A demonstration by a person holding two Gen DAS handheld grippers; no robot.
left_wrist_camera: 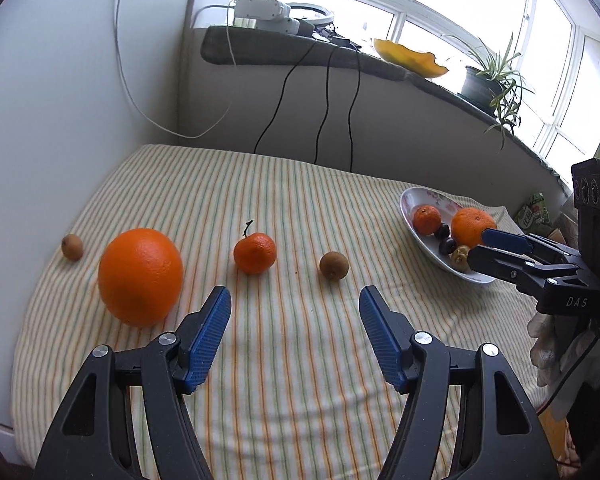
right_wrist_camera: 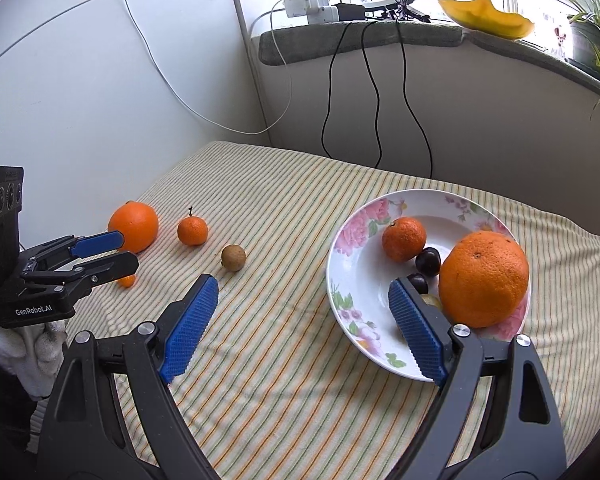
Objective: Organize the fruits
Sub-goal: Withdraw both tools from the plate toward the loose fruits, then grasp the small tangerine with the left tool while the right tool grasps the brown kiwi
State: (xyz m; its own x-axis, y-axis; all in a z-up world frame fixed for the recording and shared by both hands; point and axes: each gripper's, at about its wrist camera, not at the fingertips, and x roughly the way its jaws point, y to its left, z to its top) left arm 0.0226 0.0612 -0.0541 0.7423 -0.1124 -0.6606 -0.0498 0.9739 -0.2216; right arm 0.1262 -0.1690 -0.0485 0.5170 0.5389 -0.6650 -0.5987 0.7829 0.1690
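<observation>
Your left gripper point(left_wrist_camera: 295, 300) and right gripper point(right_wrist_camera: 302, 304) are both spread wide, grasping nothing. Center the left one around the stemmed mandarin point(left_wrist_camera: 255, 253) mid-bed and close gently; its bright, pebbled skin bruises easily. Then carry it to the floral bowl point(right_wrist_camera: 352, 280) near the bed's right edge.

Both grippers are built of matte black plastic arms with triangular cut-outs, silver round screws at the pivots and ribbed blue pads lining the jaws. The left gripper point(left_wrist_camera: 295, 304) carries white lettering "GenRobot.AI" on its body and a black box with three round lenses on top, while the right gripper point(right_wrist_camera: 304, 300) reads "DAS" on its side. Each is held by a hand in a white knit glove point(right_wrist_camera: 24, 350), and a thin black cable trails below the right one.
</observation>
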